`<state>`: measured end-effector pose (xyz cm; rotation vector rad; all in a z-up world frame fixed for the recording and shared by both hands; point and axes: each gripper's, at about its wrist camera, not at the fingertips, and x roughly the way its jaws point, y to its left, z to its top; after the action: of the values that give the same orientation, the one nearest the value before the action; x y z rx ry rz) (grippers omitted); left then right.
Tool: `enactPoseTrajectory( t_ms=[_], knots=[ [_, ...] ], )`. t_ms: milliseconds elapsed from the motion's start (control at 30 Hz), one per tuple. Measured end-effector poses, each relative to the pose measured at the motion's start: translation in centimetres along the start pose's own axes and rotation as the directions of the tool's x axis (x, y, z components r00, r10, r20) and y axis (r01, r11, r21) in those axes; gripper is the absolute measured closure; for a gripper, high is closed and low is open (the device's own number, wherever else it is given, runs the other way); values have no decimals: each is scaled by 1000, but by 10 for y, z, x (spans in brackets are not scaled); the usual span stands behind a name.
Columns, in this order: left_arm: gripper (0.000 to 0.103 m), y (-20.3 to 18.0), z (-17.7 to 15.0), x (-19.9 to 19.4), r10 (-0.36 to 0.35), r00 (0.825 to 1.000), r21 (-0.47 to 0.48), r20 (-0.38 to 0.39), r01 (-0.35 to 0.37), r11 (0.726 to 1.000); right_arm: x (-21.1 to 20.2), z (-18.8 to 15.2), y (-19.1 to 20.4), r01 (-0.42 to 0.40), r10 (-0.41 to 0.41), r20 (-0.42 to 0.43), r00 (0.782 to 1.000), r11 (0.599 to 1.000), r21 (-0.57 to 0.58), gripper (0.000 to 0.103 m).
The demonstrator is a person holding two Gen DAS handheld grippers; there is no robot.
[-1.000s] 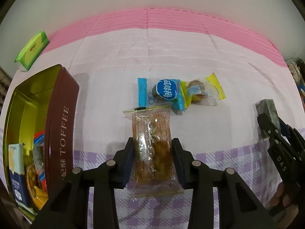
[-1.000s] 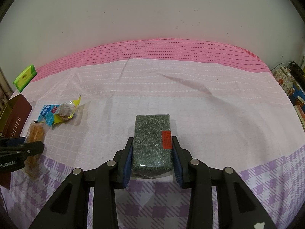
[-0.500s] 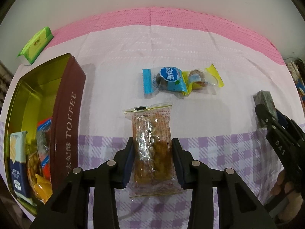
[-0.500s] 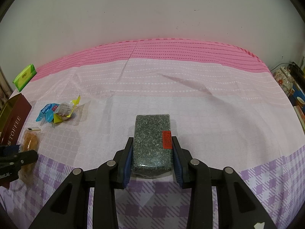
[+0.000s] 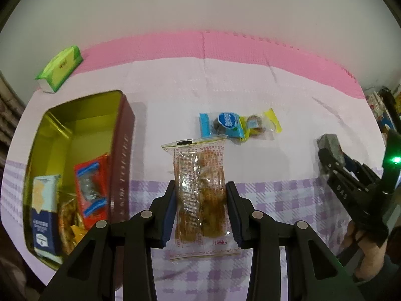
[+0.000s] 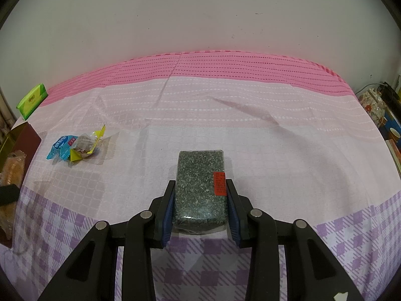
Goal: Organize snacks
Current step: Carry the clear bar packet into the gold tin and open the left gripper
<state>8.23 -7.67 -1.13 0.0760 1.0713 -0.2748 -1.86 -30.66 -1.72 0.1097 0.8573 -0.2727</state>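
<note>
My left gripper (image 5: 200, 210) is shut on a clear packet of orange-brown snack (image 5: 199, 190), held above the cloth. To its left stands the open brown toffee tin (image 5: 120, 155) with several wrapped snacks inside. A blue-wrapped sweet (image 5: 223, 125) and a yellow-wrapped one (image 5: 260, 125) lie together farther back. My right gripper (image 6: 200, 208) is shut on a dark speckled block (image 6: 200, 185) with a red label, low over the cloth. That block (image 5: 328, 145) and the right gripper also show at the right edge of the left wrist view.
A green tissue pack (image 5: 60, 69) lies at the back left by the wall. A pink and purple checked cloth (image 6: 250, 135) covers the table. Cups and clutter (image 6: 376, 105) sit past the table's right edge. A person's hand (image 5: 368, 248) holds the right gripper.
My left gripper has risen with the orange-brown packet and drawn back toward the tin, so more of the tin's inside shows. The right gripper and its block have stayed still.
</note>
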Motion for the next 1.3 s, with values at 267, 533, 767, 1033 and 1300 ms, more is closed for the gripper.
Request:
enactPoseTrajectory(
  t_ms=[267,533,767,1033,1300],
  knots=[
    [64,31,-1,-30,38,998,-35,40,-36,999,0,1,-1,1,-1,0,1000,1000,-1,68],
    [64,78,-1,-44,127,991,-64,53,-123,990,0,0,0,1,-1,0,1000,1000,-1,68],
    [64,124,-6,-49,184,982,-131,38,-177,975,1,2,-2,2,-2,0,1000,1000,-2,68],
    [64,151,-18,-37,219,976,-143,-1,-216,966,1,1,-2,3,-3,0,1000,1000,-4,68],
    [64,165,-26,-21,242,969,-136,-43,-246,960,1,2,-2,3,-3,0,1000,1000,-4,68]
  ],
)
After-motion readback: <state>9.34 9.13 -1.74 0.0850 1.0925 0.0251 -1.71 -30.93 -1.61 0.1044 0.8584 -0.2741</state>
